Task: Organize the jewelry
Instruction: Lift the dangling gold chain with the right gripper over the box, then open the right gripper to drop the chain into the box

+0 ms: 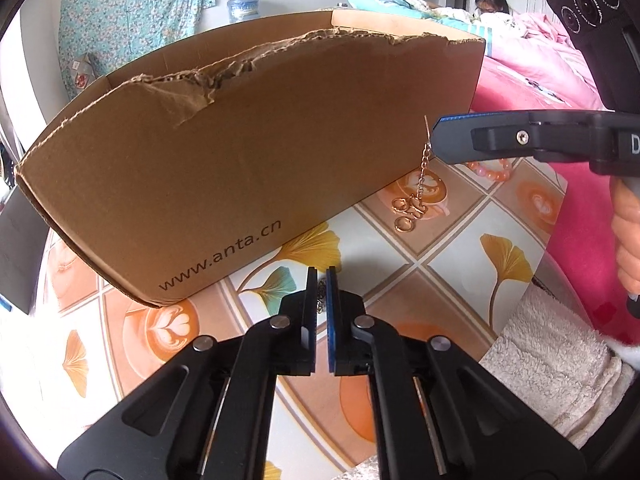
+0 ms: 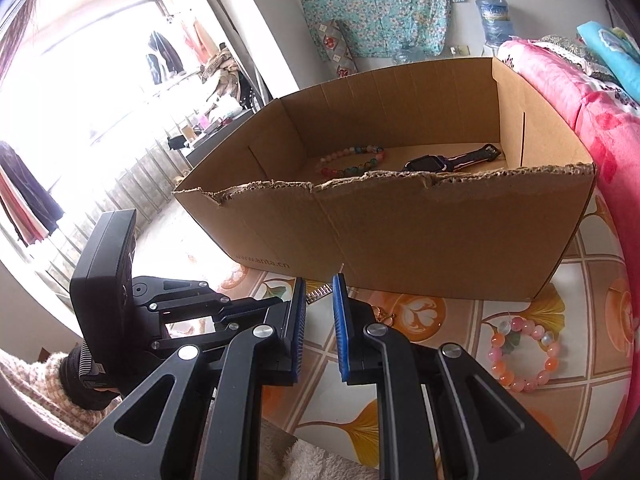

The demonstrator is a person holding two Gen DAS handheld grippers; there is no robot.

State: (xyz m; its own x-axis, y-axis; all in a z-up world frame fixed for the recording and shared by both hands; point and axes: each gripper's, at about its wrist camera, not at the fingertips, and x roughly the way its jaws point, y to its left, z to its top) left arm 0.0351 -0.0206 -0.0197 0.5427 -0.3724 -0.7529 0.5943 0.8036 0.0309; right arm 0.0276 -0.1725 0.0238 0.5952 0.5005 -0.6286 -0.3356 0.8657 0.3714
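Currently the step in hand was the lifting of a gold chain (image 1: 425,168) from the bench (image 1: 460,264) for the box (image 1: 256,152). The right hand-held gripper (image 1: 434,140), jaws narrowed on the chain's upper end, held it just beside the box's near right corner; the ring cluster at its lower end lay at or just above the bench, contact not determinable. The left hand-held gripper (image 1: 321,280) stood nearly closed at the box's near wall, a fine chain link showing between its pads; whether it was gripped could not be told. A bracelet (image 2: 354,160) and a watch (image 2: 452,160) lay inside the box. A pink bracelet (image 2: 524,354) remained on the bench near its right edge. Judgement: the next move called for raising the chain clear of the torn rim before release inside.
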